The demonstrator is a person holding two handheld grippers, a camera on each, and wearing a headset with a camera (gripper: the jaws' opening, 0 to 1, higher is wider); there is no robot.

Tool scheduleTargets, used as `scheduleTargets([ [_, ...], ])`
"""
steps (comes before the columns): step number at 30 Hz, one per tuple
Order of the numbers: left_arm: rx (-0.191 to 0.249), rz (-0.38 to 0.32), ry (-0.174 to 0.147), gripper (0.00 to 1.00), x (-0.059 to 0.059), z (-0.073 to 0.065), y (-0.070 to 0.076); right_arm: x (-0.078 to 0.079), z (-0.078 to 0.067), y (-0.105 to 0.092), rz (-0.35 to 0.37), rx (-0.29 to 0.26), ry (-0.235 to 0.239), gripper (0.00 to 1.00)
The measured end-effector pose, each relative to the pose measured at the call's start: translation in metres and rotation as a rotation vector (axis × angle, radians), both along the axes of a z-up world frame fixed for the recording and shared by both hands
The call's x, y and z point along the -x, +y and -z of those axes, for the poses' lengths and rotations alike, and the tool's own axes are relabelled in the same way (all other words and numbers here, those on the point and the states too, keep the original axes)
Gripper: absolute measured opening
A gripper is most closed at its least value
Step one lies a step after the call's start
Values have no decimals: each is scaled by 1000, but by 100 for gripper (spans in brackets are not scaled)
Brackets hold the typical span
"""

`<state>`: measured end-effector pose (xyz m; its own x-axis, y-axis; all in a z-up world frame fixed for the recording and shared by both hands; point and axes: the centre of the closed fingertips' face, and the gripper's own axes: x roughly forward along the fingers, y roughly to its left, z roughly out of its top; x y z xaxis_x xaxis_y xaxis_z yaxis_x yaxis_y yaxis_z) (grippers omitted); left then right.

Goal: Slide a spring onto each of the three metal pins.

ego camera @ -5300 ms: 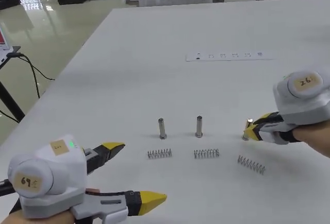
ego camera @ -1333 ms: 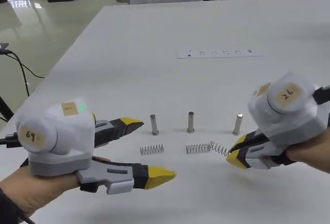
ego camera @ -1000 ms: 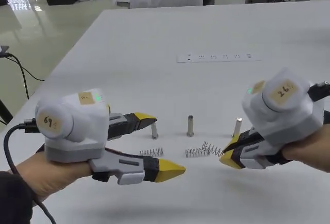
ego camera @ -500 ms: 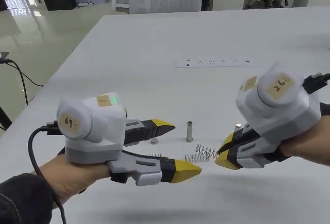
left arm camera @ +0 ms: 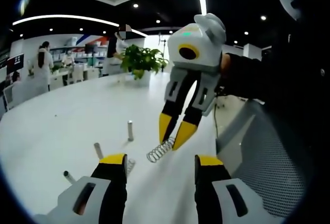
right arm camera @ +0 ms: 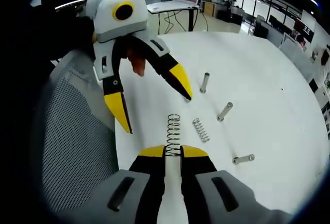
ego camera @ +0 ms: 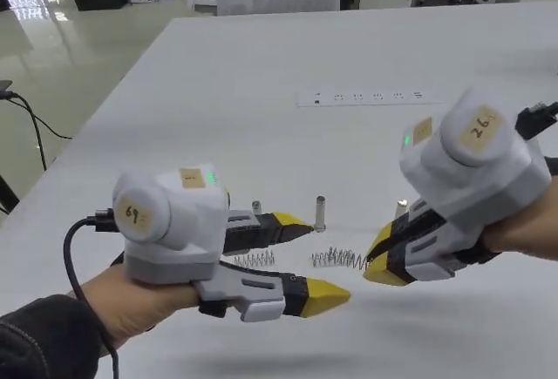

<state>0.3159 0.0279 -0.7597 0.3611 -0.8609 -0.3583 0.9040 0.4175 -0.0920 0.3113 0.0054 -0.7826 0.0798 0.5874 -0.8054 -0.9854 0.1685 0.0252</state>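
Three short metal pins stand in a row on the white table: left pin [ego camera: 256,208], middle pin [ego camera: 320,213], right pin [ego camera: 402,208]. My right gripper [right arm camera: 172,152] is shut on one end of a spring [right arm camera: 174,127], which sticks out forward from its yellow tips just above the table. In the head view that gripper [ego camera: 370,271] hangs in front of the right pin. My left gripper [ego camera: 324,260] is open and empty, its fingers pointing at the right one. A second spring [right arm camera: 201,130] lies flat near the middle pin [right arm camera: 225,111]. A third spring [ego camera: 255,260] lies by my left gripper's fingers.
A flat white power strip [ego camera: 364,98] lies farther back on the table. The table's left edge [ego camera: 105,118] drops to a shiny floor. People stand at a desk [left arm camera: 44,62] beyond the far end, beside a potted plant [left arm camera: 142,59].
My right gripper left the right pin, took up the right-hand spring and lifted it. My left gripper has moved right and forward, towards the right one.
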Motion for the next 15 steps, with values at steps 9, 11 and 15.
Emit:
scheduleTargets([
  [9, 3, 23, -9, 40, 4, -1, -1, 9, -4, 3, -57, 8, 23, 7],
  [11, 5, 27, -13, 39, 5, -2, -2, 11, -5, 4, -70, 11, 25, 7],
  [15, 3, 34, -21, 37, 7, -2, -2, 11, -8, 4, -86, 13, 22, 7],
])
